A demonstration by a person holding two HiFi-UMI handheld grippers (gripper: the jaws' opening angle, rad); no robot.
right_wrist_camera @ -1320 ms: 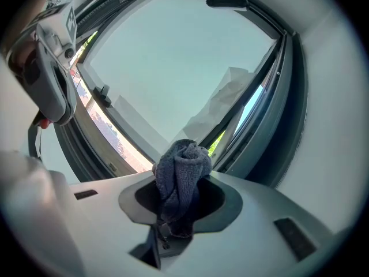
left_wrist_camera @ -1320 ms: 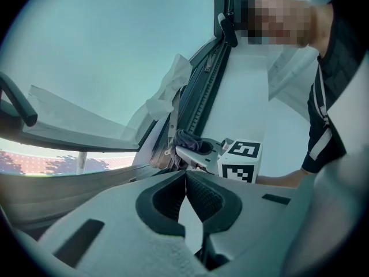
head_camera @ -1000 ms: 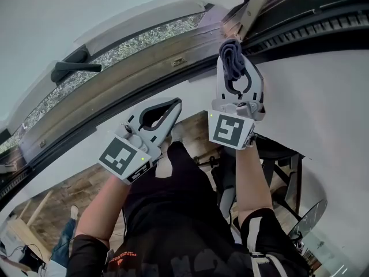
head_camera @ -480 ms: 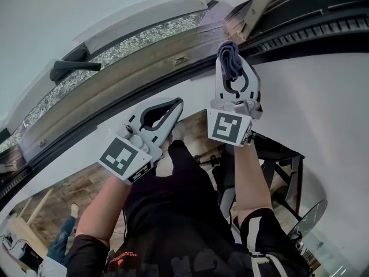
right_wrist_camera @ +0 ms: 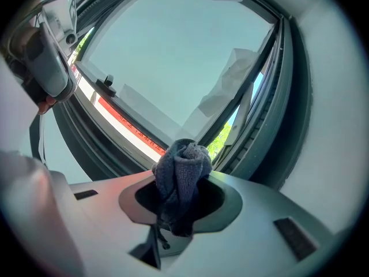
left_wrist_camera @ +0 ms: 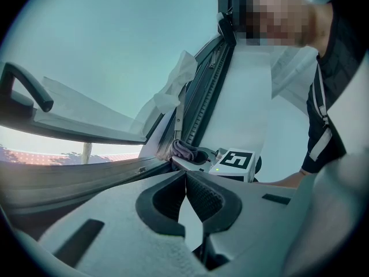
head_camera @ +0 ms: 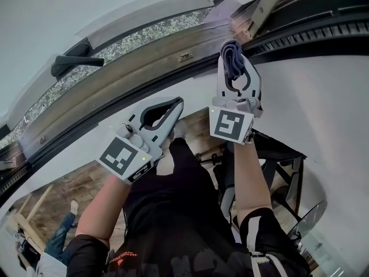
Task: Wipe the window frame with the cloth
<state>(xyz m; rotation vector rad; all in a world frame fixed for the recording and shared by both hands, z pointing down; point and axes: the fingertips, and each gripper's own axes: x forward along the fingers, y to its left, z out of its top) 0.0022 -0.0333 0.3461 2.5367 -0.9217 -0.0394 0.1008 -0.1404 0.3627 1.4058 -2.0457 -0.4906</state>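
— Two grippers are showing; what is each doing?
— The right gripper (head_camera: 234,53) is clamping a bunched dark blue cloth (right_wrist_camera: 183,166), holding it right at the window frame's (head_camera: 115,88) dark edge, near a corner. The left gripper (head_camera: 176,104) is sitting closed on nothing, just beside the frame.
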